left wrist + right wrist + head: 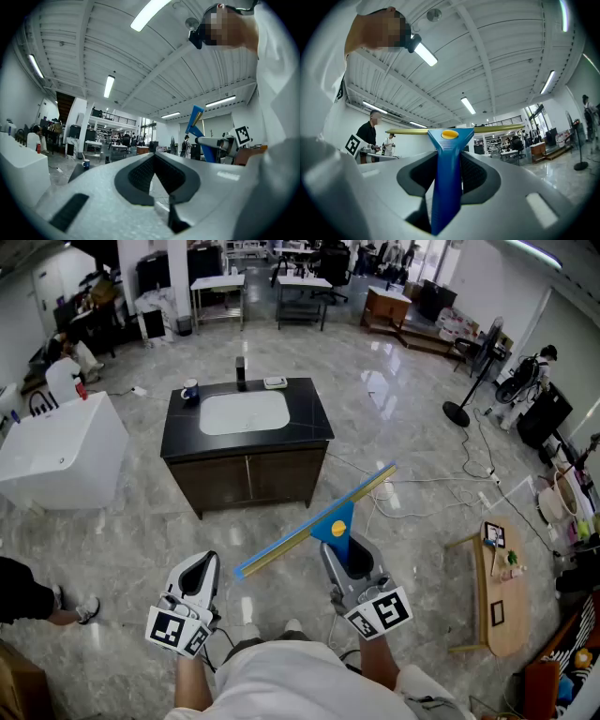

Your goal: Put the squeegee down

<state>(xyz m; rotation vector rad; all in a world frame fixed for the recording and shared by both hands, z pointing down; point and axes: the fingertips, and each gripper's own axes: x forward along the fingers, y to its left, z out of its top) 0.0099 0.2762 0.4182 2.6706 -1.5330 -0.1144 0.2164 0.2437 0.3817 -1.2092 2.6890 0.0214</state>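
Head view steeply down; 2 gripper views along jaws, sharing squeegee (446,178).

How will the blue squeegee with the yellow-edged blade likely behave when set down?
The blue plastic squeegee looks light and stiff: its long blade runs straight, held only by the handle in the right tool. Its flat T shape probably won't roll.

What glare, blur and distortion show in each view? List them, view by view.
Head view: wide-angle bending towards the edges, lamp glare on the glossy floor, squeegee sharp. Left gripper view: strong fisheye with dark corners, ceiling lamp blown out, left gripper filling the bottom. Right gripper view: same fisheye and dark corners, the squeegee in the right gripper looming oversized.
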